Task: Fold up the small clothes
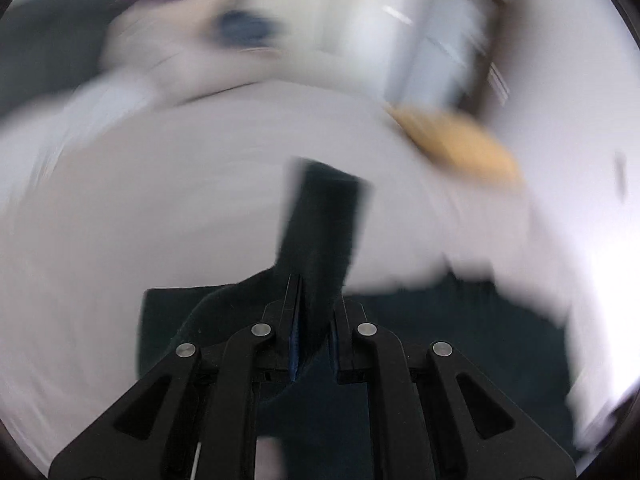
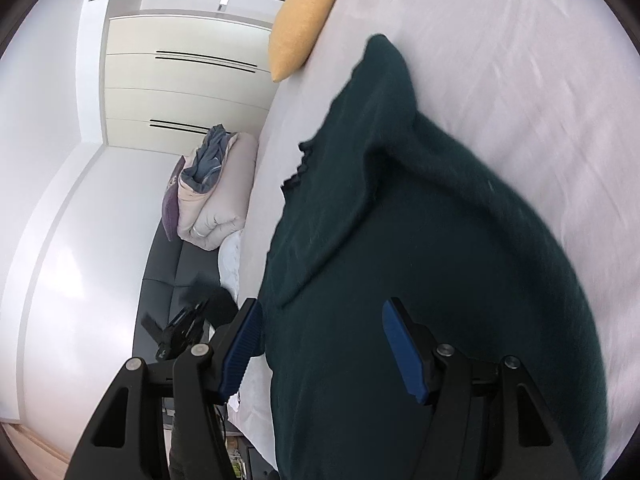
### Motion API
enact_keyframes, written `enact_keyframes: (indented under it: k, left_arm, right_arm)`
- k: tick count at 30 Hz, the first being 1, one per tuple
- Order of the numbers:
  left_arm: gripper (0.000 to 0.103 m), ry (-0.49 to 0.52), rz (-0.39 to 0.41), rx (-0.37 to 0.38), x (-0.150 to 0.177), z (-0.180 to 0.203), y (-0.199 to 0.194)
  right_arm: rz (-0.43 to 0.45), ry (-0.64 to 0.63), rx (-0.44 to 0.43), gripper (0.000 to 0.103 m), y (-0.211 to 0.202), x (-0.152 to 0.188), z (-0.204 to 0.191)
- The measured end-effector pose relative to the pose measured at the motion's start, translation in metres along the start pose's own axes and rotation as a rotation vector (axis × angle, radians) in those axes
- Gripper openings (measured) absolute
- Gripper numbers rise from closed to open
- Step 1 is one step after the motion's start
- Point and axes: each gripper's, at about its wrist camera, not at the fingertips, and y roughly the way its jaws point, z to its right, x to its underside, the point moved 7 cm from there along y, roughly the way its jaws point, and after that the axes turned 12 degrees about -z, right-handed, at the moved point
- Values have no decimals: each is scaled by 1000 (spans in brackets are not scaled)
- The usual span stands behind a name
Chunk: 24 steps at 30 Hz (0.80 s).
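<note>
A dark green knitted garment (image 2: 400, 260) lies spread on the white bed (image 2: 520, 80). My left gripper (image 1: 316, 312) is shut on a sleeve of the garment (image 1: 324, 220), which sticks up between its fingers; this view is blurred by motion. My right gripper (image 2: 320, 344) is open, its blue pads (image 2: 400, 344) either side of the garment's body, just above it. One sleeve (image 2: 380, 92) reaches toward the far end of the bed.
A yellow cushion (image 2: 304, 24) lies at the bed's far edge, also in the left wrist view (image 1: 460, 144). A folded duvet with blue cloth (image 2: 216, 188) sits on a dark sofa (image 2: 168, 272). White cupboards (image 2: 180, 88) stand behind.
</note>
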Motion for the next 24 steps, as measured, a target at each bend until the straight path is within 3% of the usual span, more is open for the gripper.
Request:
enact_keyframes:
  k: [3,6,10,13,18,24]
  left_arm:
    - [10,287,-20,-107,39,95,26]
    - [10,413,-25,-157,71,139,48]
    - [10,447,-4,-187,87,150,55]
    - [10,449,23,-206,80,142,65]
    - [10,445,61,-202,98,136,51]
    - [10,468,89,-196,113,140,24]
  right_arm:
    - [-10,-34,13,67,4,-13,-9]
    - [-35,-71,32,67,16,-28,-20]
    - [-96,-102,23,67,46,-48,-38]
    - [-173,-88,-16,67,85,-59,-52]
    - [-358,-46,-62,67,169,-62,-76]
    - [-438,-18,-9,67,232,-61,-82]
